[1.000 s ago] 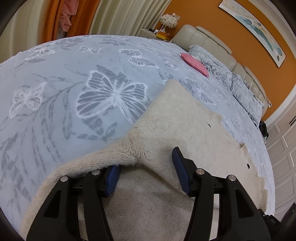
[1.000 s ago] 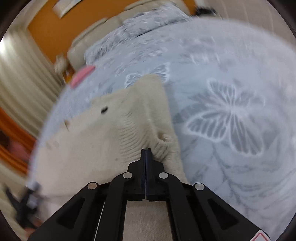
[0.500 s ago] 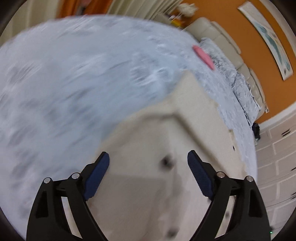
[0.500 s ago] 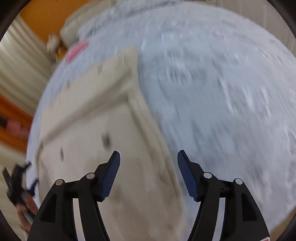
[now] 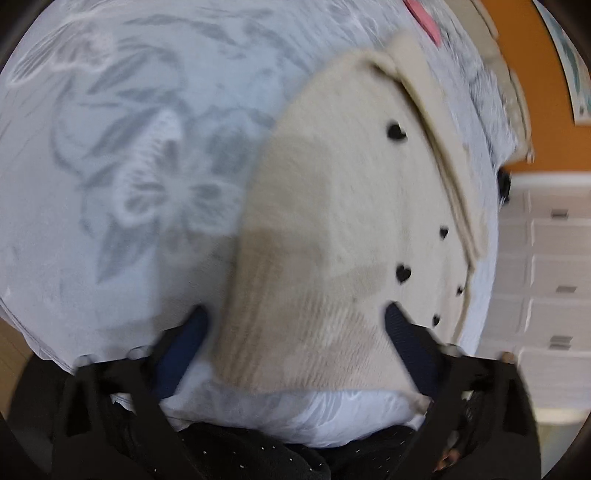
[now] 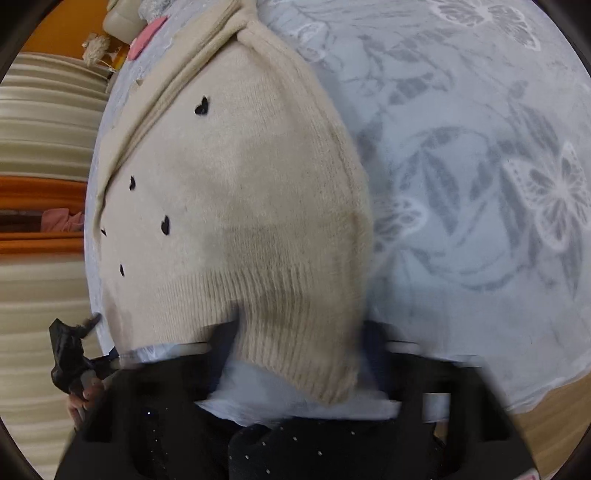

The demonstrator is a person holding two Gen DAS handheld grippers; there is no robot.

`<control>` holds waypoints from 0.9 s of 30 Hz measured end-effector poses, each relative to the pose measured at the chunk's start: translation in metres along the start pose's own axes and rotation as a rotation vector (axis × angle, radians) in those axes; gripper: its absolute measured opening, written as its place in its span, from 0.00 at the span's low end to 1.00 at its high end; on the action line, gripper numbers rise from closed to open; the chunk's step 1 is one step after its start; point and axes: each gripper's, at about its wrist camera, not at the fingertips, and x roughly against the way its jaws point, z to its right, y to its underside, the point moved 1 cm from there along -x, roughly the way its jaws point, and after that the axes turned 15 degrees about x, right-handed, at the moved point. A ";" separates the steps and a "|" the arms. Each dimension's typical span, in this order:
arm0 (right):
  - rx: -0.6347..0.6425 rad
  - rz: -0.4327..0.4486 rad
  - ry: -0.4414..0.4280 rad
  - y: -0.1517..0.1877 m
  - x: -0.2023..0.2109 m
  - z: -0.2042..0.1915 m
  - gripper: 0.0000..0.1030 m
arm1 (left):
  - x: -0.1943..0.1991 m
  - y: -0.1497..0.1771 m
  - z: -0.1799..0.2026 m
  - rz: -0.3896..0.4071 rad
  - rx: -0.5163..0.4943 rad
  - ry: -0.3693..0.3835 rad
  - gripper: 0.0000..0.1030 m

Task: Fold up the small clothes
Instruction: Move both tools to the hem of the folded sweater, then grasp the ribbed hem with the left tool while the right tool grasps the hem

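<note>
cream knit sweater (image 5: 343,206) lies flat on the butterfly-print bedspread (image 5: 122,158), near the bed's near edge, ribbed hem toward the holder. small black hearts dot its front. a folded-in strip, likely a sleeve, runs along the side from about 12 to 3 o'clock in the left wrist view, and from 12 to 9 o'clock in the right wrist view. a pink item (image 6: 147,31) sits far off at 11 o'clock, well apart.

left gripper (image 5: 295,325): jaws spread wide, holding nothing, blue pads straddling the hem's corner at 6 o'clock. right gripper (image 6: 299,332): likewise spread and empty, pads on either side of the hem's other corner. both views smeared by motion; whether the pads touch the knit i cannot tell.

judgement: the side fold looks done, and the step in hand is taking the hem for a fold away from the body.

to do it well:
- bite each hem corner through all layers, ribbing included, so the tucked sleeve does not slip out.
- close both at matching depth, or the fold line skews.
- lift low, carry toward 12 o'clock together, lay the hem square to the collar end.
- knit is soft and stretchy; pull gently.
</note>
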 end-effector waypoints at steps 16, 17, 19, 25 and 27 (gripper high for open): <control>0.163 0.337 -0.087 0.122 0.150 -0.034 0.06 | 0.136 0.117 -0.005 0.065 -0.155 0.222 0.07; 0.163 0.325 -0.089 0.139 0.154 -0.030 0.06 | 0.144 0.131 -0.015 0.052 -0.154 0.229 0.07; 0.160 0.312 -0.092 0.165 0.163 -0.025 0.06 | 0.152 0.150 -0.033 0.024 -0.137 0.238 0.07; 0.147 0.350 -0.157 0.239 0.212 -0.022 0.07 | 0.197 0.214 -0.065 -0.002 -0.133 0.309 0.07; 0.144 0.389 -0.187 0.247 0.231 -0.028 0.06 | 0.218 0.224 -0.064 0.019 -0.136 0.339 0.07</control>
